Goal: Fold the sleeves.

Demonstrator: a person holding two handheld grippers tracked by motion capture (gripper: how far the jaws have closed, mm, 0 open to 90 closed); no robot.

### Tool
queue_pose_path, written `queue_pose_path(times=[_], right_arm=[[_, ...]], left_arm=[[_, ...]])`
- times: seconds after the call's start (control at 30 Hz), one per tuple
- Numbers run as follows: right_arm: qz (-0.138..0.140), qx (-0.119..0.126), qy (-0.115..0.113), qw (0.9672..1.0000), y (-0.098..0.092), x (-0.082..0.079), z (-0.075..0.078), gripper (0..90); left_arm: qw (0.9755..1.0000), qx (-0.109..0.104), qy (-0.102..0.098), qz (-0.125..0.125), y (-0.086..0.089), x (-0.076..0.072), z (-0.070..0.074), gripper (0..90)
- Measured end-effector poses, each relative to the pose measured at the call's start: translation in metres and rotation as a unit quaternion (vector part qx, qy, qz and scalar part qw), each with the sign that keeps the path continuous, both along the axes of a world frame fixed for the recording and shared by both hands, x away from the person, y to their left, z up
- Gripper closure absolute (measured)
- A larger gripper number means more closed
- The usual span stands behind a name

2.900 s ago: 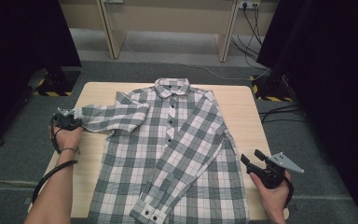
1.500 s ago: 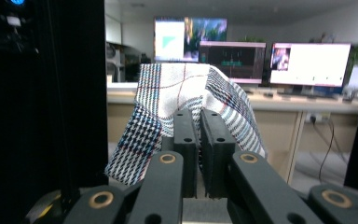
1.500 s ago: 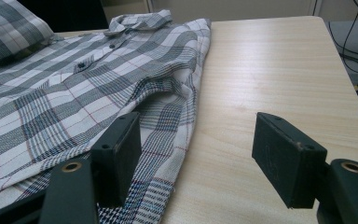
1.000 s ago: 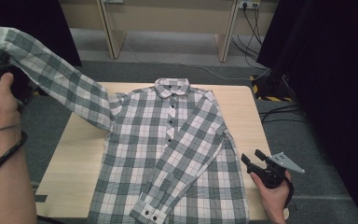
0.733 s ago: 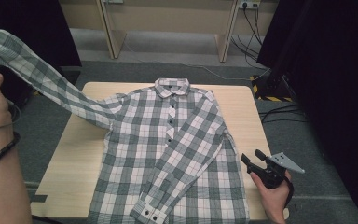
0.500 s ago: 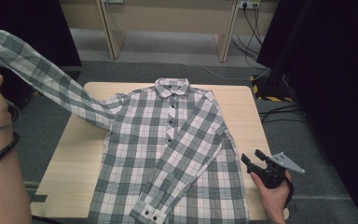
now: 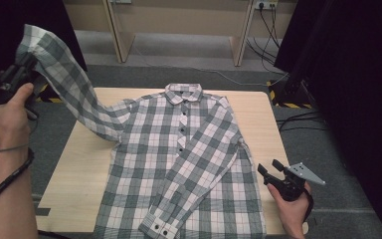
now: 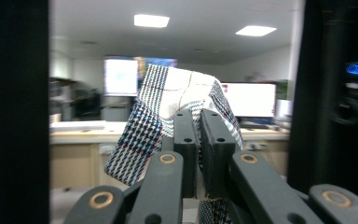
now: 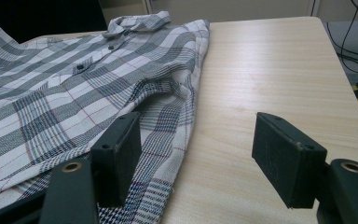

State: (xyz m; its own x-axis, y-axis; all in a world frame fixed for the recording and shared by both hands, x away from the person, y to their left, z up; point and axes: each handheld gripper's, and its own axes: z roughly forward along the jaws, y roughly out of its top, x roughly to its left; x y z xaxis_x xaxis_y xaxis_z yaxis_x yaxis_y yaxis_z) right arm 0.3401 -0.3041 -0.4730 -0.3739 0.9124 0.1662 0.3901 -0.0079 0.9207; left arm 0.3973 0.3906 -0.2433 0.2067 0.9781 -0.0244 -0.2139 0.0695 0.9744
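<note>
One desk [image 7: 268, 114] carries a plaid shirt [image 7: 179, 164] laid front up; its hem is cut off by the bottom of the high view. Bare wood lies along the desk's right side and beside its left edge. One sleeve [image 7: 74, 89] rises off the desk past the left edge, its cuff [image 8: 177, 93] clamped in the closed left tongs [image 8: 198, 144]. Right tongs [image 9: 196, 158] stand wide and hold nothing, at the shirt's right side edge near the front corner.
</note>
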Motion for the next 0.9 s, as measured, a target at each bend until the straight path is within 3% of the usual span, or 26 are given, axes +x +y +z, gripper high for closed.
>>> queue_pose_path(times=[0.17,0.3,0.53,0.73,0.87,0.9], right_arm=[[0.0,0.0,-0.002,1.0,0.0,0.0,0.0,33.5],[0.0,-0.001,0.0,1.0,0.0,0.0,0.0,33.6],[-0.001,-0.001,-0.001,1.0,0.0,0.0,0.0,33.6],[-0.001,-0.002,-0.001,1.0,0.0,0.0,0.0,33.6],[0.0,-0.003,-0.003,1.0,0.0,0.0,0.0,33.6],[0.0,-0.004,-0.003,1.0,0.0,0.0,0.0,33.6]], left_arm=[[0.9979,0.026,-0.009,-0.059,-0.018,-0.009,-0.001,85.0],[0.9951,0.037,-0.011,-0.09,-0.033,-0.017,-0.004,85.0],[0.9918,0.051,-0.026,-0.115,-0.058,-0.033,-0.006,85.0],[0.99,0.049,-0.019,-0.131,-0.08,-0.044,-0.009,85.0],[0.9867,0.06,-0.029,-0.148,-0.093,-0.048,-0.009,85.0],[0.9865,0.051,-0.019,-0.154,-0.097,-0.05,-0.01,85.0]])
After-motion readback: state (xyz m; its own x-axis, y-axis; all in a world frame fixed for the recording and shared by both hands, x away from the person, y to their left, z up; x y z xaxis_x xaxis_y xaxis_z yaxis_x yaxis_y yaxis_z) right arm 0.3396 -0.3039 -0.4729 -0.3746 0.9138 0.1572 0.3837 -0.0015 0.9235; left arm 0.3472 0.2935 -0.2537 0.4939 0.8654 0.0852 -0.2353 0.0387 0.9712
